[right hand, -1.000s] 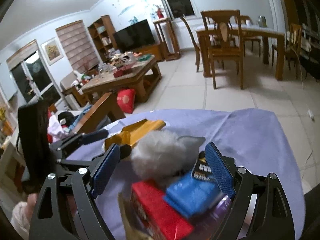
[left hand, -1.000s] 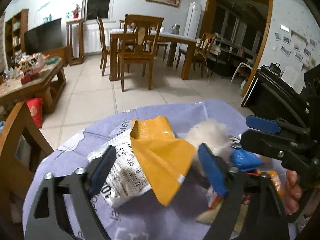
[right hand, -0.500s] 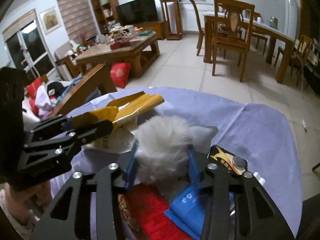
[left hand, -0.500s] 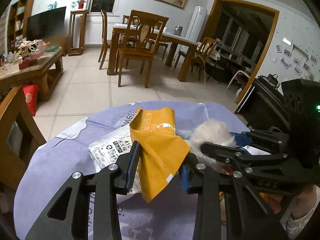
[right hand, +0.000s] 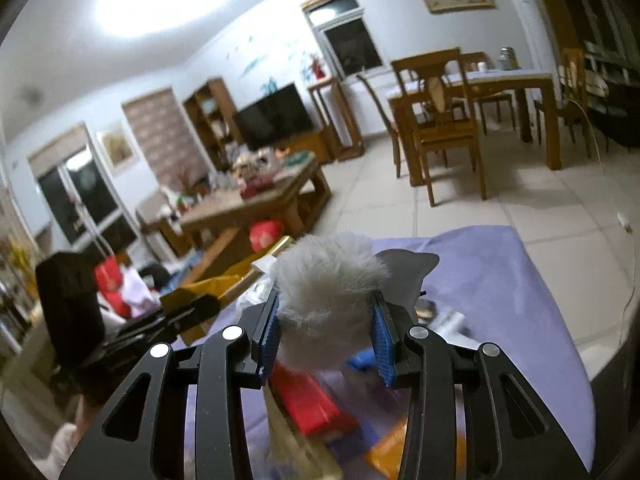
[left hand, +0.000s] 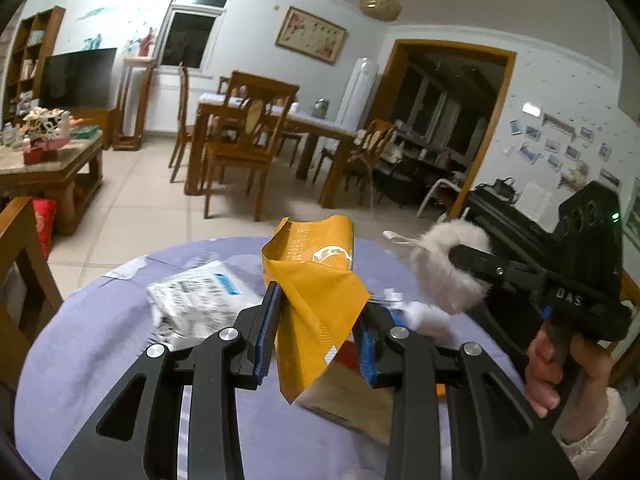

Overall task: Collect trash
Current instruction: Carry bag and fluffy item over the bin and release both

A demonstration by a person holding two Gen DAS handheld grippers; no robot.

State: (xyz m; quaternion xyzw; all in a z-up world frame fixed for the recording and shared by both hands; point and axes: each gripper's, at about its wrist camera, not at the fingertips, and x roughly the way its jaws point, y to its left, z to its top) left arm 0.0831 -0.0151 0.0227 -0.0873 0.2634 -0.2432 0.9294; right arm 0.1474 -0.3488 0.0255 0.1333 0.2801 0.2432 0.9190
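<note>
Two grippers over the desk, which wears a purple cloth, and both are loaded. The left gripper has its fingers clenched on a yellow bag, which stands up crumpled between the blue pads, above the cloth. The right gripper grips a white fur ball, its fingers pressed into the fluff; in the left view that ball hangs to the right of the bag, clear of the cloth. Both sets of fingers have just been closing, each with its catch between them. Left on the cloth: one white printed packet at near left, blurred; one red pack right under the right gripper; a blue scrap beside it; something orange at the near edge; and a tan piece under the yellow bag. A hand in a pale sleeve holds the right gripper's handle. Farther off stand a dining table with at least three chairs, one coffee table crowded with clutter, and one dark TV against the far wall. Nothing stands between the grippers and the leftover litter.
</note>
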